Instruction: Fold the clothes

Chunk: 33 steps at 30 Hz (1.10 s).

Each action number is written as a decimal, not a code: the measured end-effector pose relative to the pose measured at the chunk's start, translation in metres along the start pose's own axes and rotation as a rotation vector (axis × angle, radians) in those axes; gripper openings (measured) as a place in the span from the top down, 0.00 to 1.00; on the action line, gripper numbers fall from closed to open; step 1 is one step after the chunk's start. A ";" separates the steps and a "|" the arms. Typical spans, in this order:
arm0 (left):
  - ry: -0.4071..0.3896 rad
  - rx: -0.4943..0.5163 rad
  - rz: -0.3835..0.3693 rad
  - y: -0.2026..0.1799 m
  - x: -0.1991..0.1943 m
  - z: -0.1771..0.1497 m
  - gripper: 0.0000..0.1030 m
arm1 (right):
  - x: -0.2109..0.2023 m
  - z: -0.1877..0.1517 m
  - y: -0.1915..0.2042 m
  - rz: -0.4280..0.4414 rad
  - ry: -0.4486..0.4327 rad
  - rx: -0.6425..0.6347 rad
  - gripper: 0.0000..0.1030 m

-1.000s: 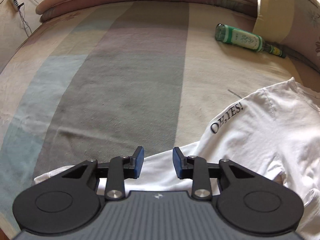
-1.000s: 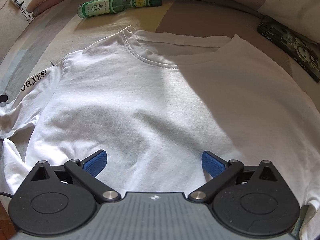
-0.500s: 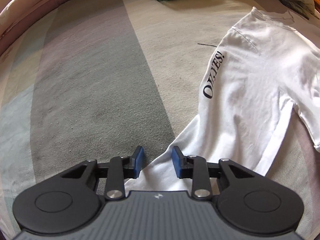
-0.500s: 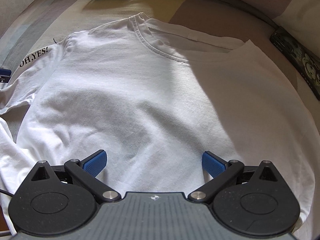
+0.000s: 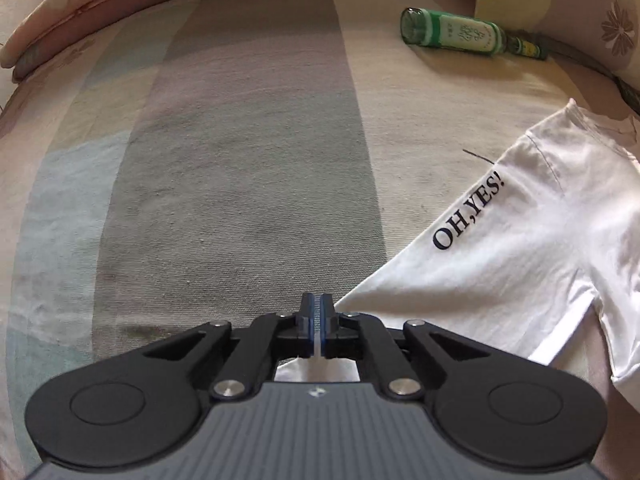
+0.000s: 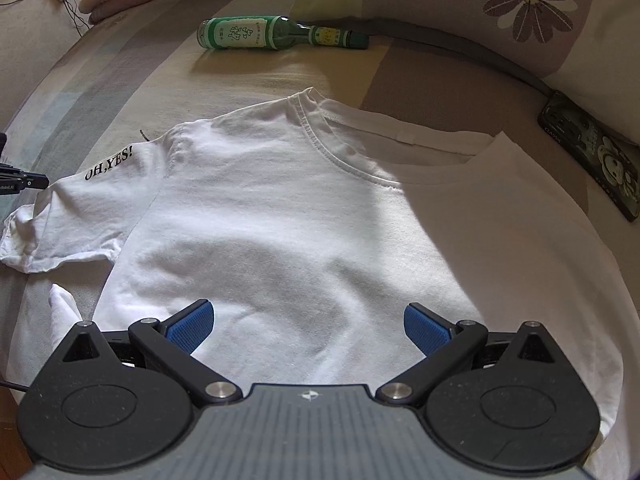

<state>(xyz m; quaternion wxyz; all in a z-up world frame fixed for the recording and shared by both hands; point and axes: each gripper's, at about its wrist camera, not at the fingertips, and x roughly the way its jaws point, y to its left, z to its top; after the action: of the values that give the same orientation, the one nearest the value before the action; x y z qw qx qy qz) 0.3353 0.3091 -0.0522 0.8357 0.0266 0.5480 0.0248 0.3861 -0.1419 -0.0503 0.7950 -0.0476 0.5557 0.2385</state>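
We see a white cotton T-shirt [image 6: 304, 216] w/ black "OH,YES!" sleeve print lying flat, lightly creased, on the striped bedsheet [image 5: 240, 168]. Left gripper [image 5: 316, 312] jaws clamped on sleeve hem; right gripper [image 6: 308, 322] jaws wide apart over shirt body.

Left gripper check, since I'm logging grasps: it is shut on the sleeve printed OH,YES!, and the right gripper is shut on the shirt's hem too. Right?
Half right. The left gripper is shut on the sleeve, but the right wrist view shows the right gripper open above the white T-shirt.
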 end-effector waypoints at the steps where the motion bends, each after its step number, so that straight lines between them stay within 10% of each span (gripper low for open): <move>1: -0.019 -0.020 0.005 0.002 -0.005 -0.004 0.96 | 0.000 0.000 0.003 0.000 -0.001 -0.009 0.00; 19: 0.021 -0.367 0.270 0.085 -0.016 -0.074 0.88 | 0.009 0.010 0.028 0.038 0.021 -0.041 0.00; 33: 0.070 0.320 -0.060 0.023 0.004 -0.018 0.74 | 0.019 0.013 0.039 0.042 0.039 -0.092 0.00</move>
<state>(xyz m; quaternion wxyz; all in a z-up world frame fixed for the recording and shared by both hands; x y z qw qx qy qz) 0.3203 0.3328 -0.0617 0.8015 0.1423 0.5743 -0.0868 0.3856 -0.0967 -0.0552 0.7759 -0.0770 0.5603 0.2794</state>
